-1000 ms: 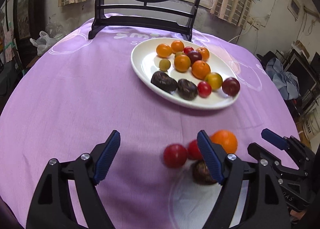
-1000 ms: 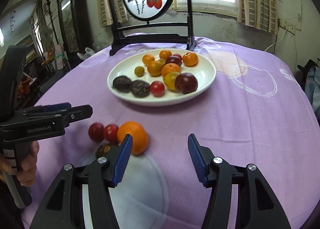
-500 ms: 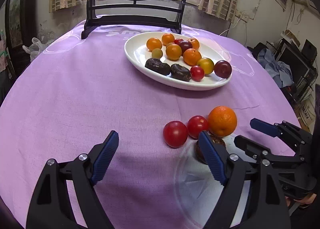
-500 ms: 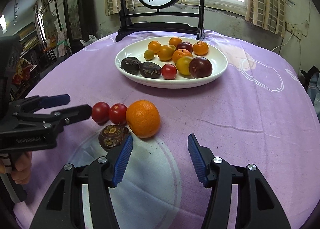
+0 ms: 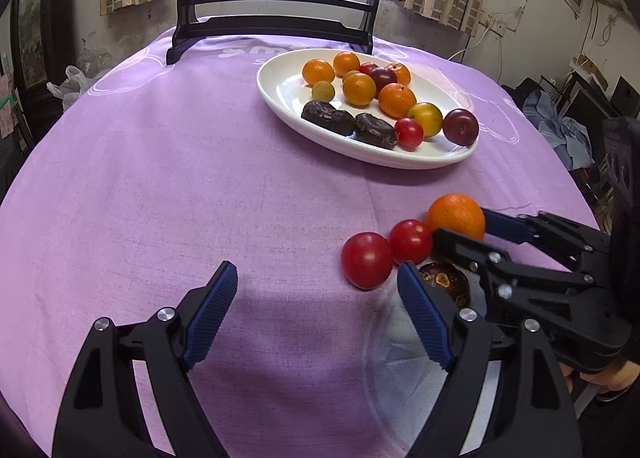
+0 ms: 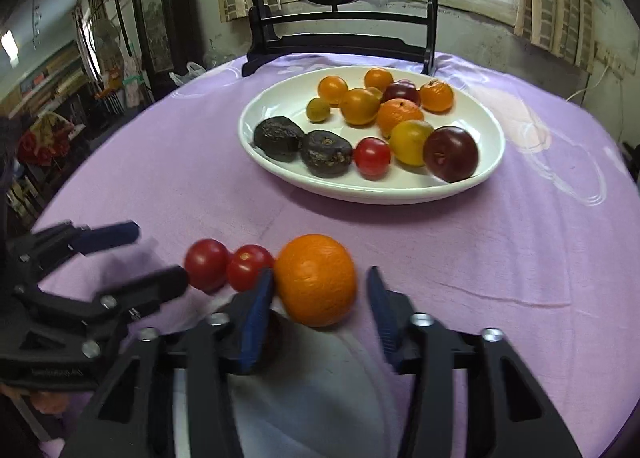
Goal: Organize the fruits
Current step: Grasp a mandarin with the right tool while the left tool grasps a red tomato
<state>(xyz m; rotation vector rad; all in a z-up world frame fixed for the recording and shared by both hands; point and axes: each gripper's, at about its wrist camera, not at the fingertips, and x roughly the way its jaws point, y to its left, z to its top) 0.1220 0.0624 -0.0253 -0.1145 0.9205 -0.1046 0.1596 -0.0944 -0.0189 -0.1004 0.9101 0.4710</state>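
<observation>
In the lower centre of the right wrist view, the right claw (image 6: 320, 298) has been brought around the orange (image 6: 316, 280) on the table (image 6: 520, 258), jaws closing, pads not yet pressing. A grasp toward the plate (image 6: 490, 162) is judged imminent; the left claw (image 5: 316, 314) is held open and empty.

Between the closing jaws of the right claw (image 6: 320, 298) sits the orange (image 6: 316, 278), two tomatoes (image 6: 228, 268) just left of it, the plate (image 6: 490, 146) of fruit beyond on the desk (image 6: 520, 258).

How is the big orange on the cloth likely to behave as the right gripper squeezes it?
The orange is round, so it may roll on the tablecloth if nudged. The right gripper is closing around it; its dimpled peel probably grips well and seems firm.
</observation>
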